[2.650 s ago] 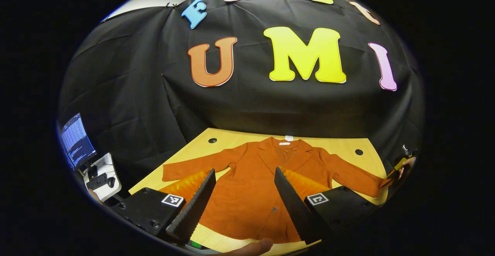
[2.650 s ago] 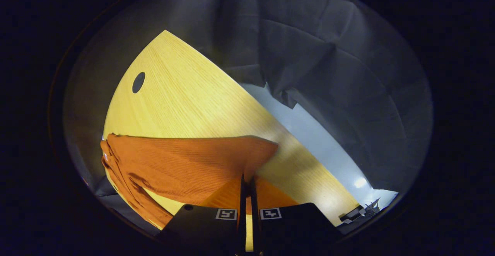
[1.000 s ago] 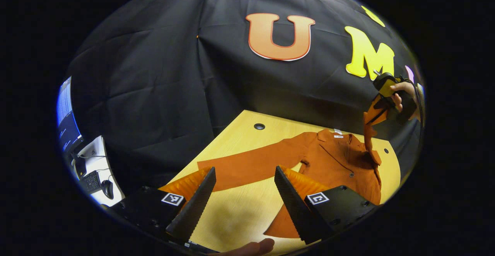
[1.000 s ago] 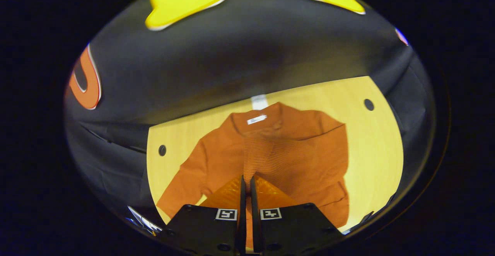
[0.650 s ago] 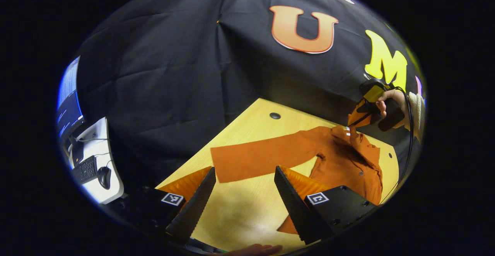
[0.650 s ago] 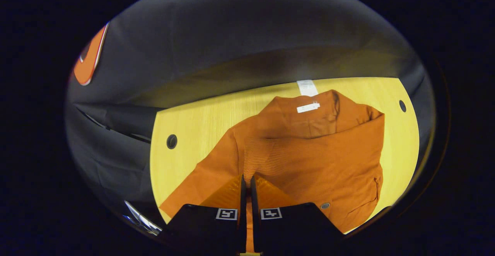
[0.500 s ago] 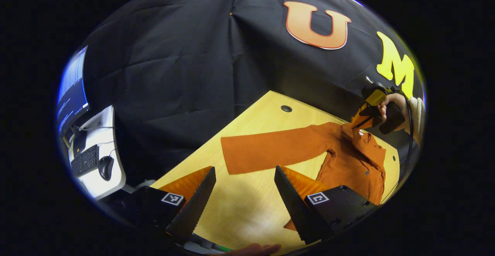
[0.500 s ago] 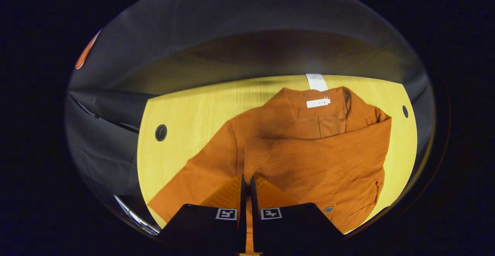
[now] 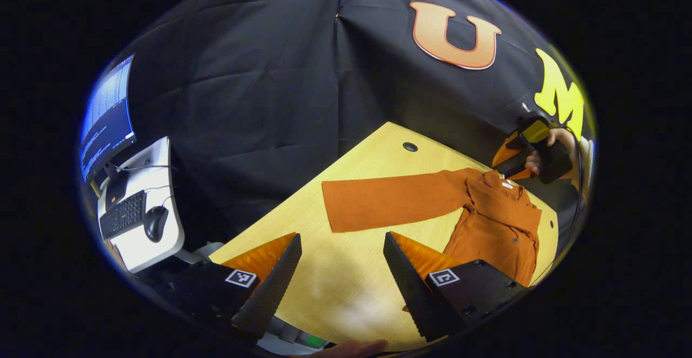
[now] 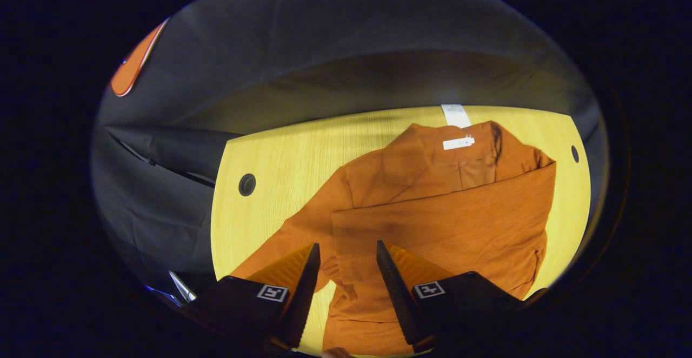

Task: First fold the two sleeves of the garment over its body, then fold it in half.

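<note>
Orange garment (image 10: 432, 223) lies flat on the wooden table (image 10: 275, 158), collar and white label toward the booth wall. In the right gripper view one sleeve (image 10: 443, 228) is laid as a broad band across the garment's body, cuff end reaching the chest just ahead of the fingers. Right gripper (image 10: 346, 263): jaws parted, nothing between them, poised directly above that cuff. No cloth caught on the fingers.

Left gripper (image 9: 340, 263): jaws wide apart, empty, over bare table short of the garment. In the left gripper view the other sleeve (image 9: 394, 204) stretches straight out from the garment's shoulder, flat on the wood, its cuff the part of the garment nearest this gripper. The right gripper (image 9: 513, 158) and the hand (image 9: 551, 150) holding it show beyond the collar.

Judged step: first sleeve down; second sleeve next.

How to do it well:
- Lift the right gripper straight up off the garment so it does not drag the laid sleeve askew.
- Bring the left gripper to the cuff, pinch both layers near the cuff edge, not mid-sleeve.
- Lift only enough to clear the table, swing toward the garment's body with the shoulder seam as hinge.
- Lay it parallel to the first sleeve; let go only once flat.

Risk: lifting too high pulls the body along.
</note>
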A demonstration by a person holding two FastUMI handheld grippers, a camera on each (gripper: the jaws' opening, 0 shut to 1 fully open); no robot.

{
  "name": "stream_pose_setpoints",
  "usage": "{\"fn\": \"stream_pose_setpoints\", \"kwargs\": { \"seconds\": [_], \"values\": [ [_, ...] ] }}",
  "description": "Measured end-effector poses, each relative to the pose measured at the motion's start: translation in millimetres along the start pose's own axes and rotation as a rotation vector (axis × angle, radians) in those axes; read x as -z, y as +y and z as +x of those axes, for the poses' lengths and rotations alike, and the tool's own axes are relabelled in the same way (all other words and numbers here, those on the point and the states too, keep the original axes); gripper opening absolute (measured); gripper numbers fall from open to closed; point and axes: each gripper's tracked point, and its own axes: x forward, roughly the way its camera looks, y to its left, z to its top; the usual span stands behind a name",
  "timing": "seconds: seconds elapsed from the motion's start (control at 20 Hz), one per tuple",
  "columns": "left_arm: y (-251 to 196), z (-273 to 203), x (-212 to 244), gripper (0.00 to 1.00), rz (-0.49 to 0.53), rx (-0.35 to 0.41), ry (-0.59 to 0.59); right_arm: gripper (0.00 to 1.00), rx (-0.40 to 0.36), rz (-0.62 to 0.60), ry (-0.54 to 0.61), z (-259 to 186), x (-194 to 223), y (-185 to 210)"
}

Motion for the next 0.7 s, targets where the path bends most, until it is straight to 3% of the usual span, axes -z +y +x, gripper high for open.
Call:
{"fn": "stream_pose_setpoints", "kwargs": {
  "seconds": [0.1, 0.15, 0.35, 0.45, 0.6, 0.7],
  "values": [
    [4, 7, -7, 0.99, 0.020, -0.020, 0.008, 0.74, 0.010, -0.034, 0.016, -27, 10, -17],
    [7, 13, -11, 0.99, 0.019, -0.031, 0.014, 0.76, 0.038, -0.039, 0.005, -43, 10, -35],
    [10, 44, -28, 0.99, -0.020, -0.056, 0.064, 0.74, 0.032, -0.011, -0.022, -100, 25, -92],
    [4, 61, -34, 0.99, -0.060, -0.050, 0.111, 0.84, 0.047, 0.005, -0.055, -127, 34, -123],
    [-14, 93, -39, 0.98, -0.107, -0.035, 0.197, 0.86, 0.139, -0.057, -0.118, -165, 54, -182],
    [-11, 112, -38, 0.97, -0.134, -0.043, 0.257, 0.92, 0.160, -0.082, -0.119, -189, 82, -213]
  ]
}}
